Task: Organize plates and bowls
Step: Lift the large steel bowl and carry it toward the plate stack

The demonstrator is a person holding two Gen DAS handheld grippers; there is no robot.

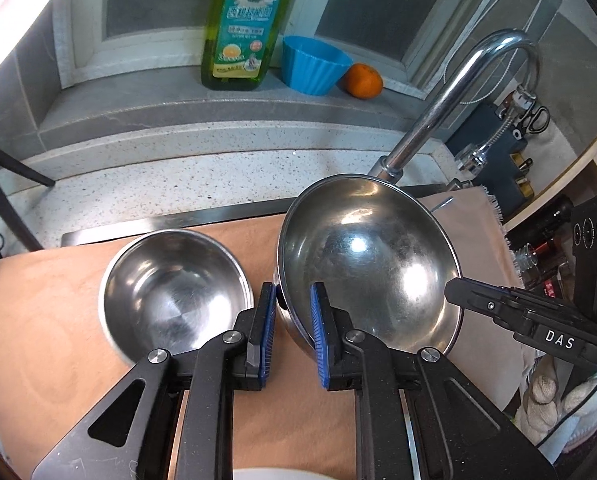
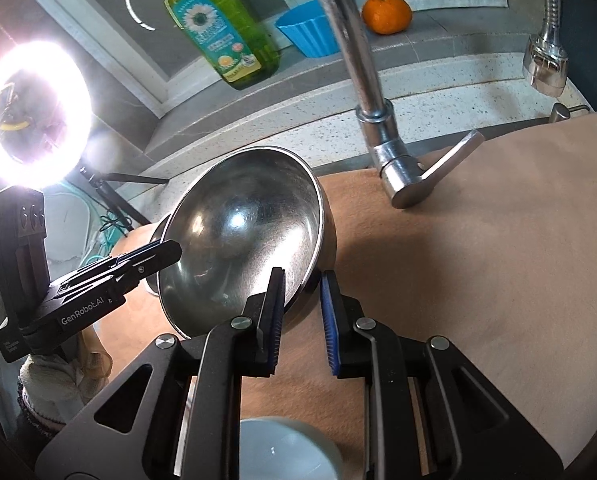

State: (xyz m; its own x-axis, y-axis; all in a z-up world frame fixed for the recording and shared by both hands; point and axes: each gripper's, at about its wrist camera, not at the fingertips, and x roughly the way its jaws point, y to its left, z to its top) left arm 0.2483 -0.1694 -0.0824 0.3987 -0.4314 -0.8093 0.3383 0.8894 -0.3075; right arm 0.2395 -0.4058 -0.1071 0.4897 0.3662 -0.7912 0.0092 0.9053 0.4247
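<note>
Steel bowl [image 1: 368, 260]: large, scuffed, tilted, rim clamped by left gripper [image 1: 293, 322] and right gripper [image 2: 303, 312]. Smaller steel bowl [image 1: 174, 292] on tan mat [image 1: 50, 320]; speckled counter [image 1: 178, 188] behind.

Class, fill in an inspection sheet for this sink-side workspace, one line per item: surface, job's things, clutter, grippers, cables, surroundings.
Surface: tan mat beside the speckled counter.
Job's things: large steel bowl tilted and held at opposite rims; smaller steel bowl upright on the mat; white dish, partly seen at the frame's bottom edge.
Clutter: nothing seen on the mat.
Grippers: left gripper and right gripper each shut on the large bowl's rim.
Cables: teal cord below the ring light.
Surroundings: chrome faucet, green detergent bottle, blue cup, orange on the window ledge.
</note>
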